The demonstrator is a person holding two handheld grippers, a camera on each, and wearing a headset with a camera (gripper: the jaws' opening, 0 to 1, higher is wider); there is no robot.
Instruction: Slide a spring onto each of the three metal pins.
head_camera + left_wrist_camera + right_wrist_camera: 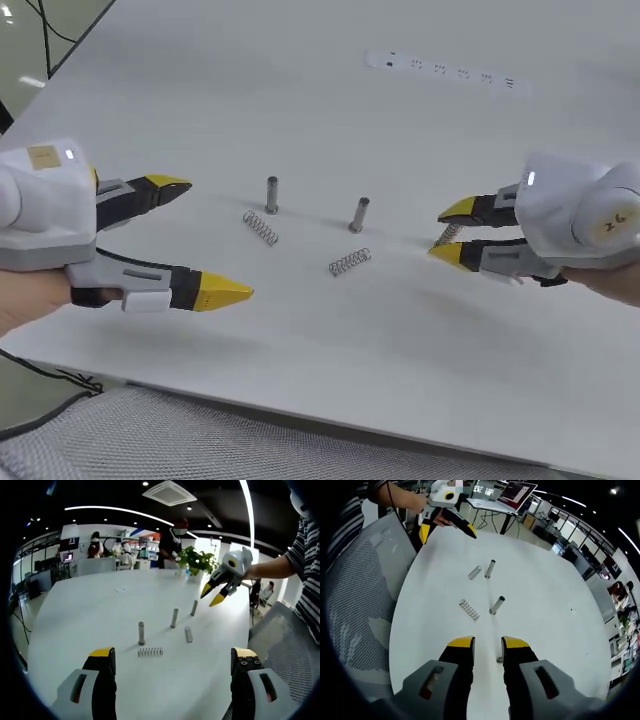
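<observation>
On the white table (300, 380) two pins stand upright and bare: the left pin (272, 194) and the middle pin (360, 214). Each has a loose spring lying just in front of it, the left spring (260, 227) and the middle spring (349, 262), near the pins but not on them. The third pin (194, 607) stands in line with the others. In the head view it is mostly hidden between the jaws of the right gripper (450, 232). What shows in the gap looks coiled, but it is too small to tell whether a spring sits on it. The right gripper's jaws are slightly apart and clamp nothing visible. The left gripper (196, 238) is spread wide and empty, left of the left pin. A power strip (450, 72) lies at the far side, and its markings are unreadable.
</observation>
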